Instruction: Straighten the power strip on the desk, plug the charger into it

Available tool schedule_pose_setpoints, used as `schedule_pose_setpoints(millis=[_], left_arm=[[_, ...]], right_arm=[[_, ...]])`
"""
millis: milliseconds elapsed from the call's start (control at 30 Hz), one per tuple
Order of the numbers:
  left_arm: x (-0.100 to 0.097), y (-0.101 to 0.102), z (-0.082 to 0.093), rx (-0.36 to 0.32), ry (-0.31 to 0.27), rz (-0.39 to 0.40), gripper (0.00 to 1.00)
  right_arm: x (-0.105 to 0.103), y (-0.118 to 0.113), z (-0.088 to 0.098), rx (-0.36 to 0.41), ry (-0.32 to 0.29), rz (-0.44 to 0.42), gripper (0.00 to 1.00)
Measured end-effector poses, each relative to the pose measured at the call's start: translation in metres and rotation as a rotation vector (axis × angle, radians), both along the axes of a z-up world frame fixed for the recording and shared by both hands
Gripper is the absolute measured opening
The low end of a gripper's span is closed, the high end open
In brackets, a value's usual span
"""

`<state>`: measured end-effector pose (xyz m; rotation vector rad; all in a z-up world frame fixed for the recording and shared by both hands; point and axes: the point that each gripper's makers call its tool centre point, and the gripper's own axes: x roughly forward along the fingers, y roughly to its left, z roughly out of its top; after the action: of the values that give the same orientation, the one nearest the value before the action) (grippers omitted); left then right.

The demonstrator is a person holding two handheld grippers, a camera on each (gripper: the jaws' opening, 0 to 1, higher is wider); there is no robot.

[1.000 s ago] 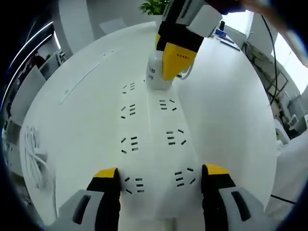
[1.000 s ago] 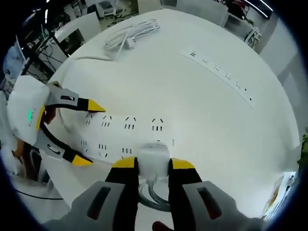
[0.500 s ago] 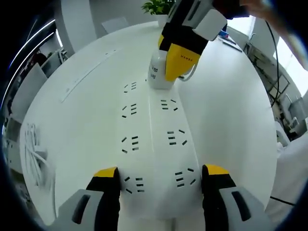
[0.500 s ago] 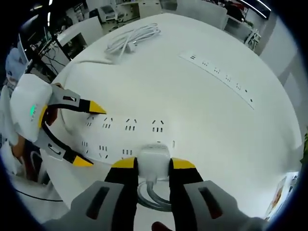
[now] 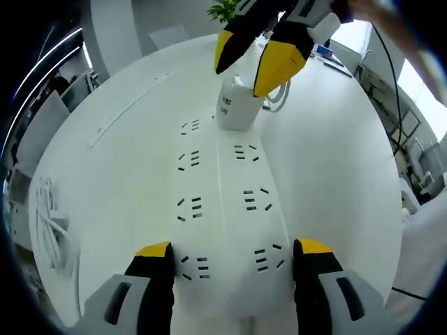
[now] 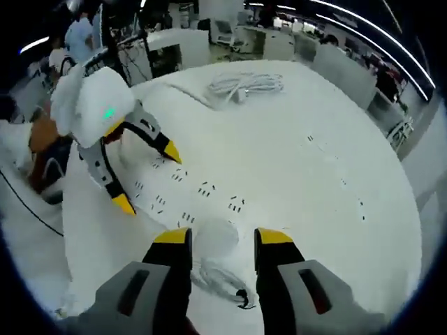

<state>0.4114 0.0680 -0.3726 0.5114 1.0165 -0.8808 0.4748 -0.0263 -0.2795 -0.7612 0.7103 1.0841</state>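
Since half a second ago our right gripper (image 6: 222, 243) has let go of the charger (image 5: 236, 108) and lifted off it, its jaws now standing parted above the white block; the left gripper (image 5: 232, 259) has not shifted, its jaws wide and straddling the near end of the power strip (image 5: 223, 209) without clearly pinching it; in the left gripper view the charger sits upright in an end socket at the far end of the strip, its grey cable (image 6: 220, 279) curling away on the desk (image 5: 335, 167) behind it; we judge the charger light, rigid and smooth-sided, so it is best taken by its two flat flanks, squarely, since glossy plastic slips under a skewed grip; the strip looks stiff, flat and light enough to slide on the white top, so steadying its near end seems wise; it is a broad white bar with two rows of dark sockets, lying straight along our left jaws.
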Motion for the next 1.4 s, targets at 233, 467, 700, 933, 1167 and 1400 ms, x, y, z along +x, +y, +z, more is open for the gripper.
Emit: schedule_pose_setpoints(millis=[233,467,700,933,1167,1400], left_arm=[[-0.002,0.0,0.0,0.001,0.002,0.002,0.69],[0.0,0.0,0.0,0.003,0.004,0.004,0.69],[0.001,0.0,0.001,0.005,0.006,0.005,0.69],[0.003,0.0,0.001,0.008,0.009,0.004,0.69],[0.005,-0.001,0.001,0.015,0.013,-0.01,0.69],[0.005,-0.004,0.001,0.023,0.017,-0.051,0.69]], right_arm=[[-0.018,0.017,-0.012,-0.18,-0.089,0.343,0.5],[0.0,0.008,-0.045,-0.407,-0.165,0.519,0.46],[-0.001,0.006,-0.049,-0.411,-0.183,0.587,0.34],[0.0,0.004,-0.048,-0.419,-0.212,0.627,0.3],[0.002,0.0,-0.048,-0.423,-0.206,0.614,0.3],[0.008,-0.005,-0.048,-0.405,-0.187,0.588,0.29]])
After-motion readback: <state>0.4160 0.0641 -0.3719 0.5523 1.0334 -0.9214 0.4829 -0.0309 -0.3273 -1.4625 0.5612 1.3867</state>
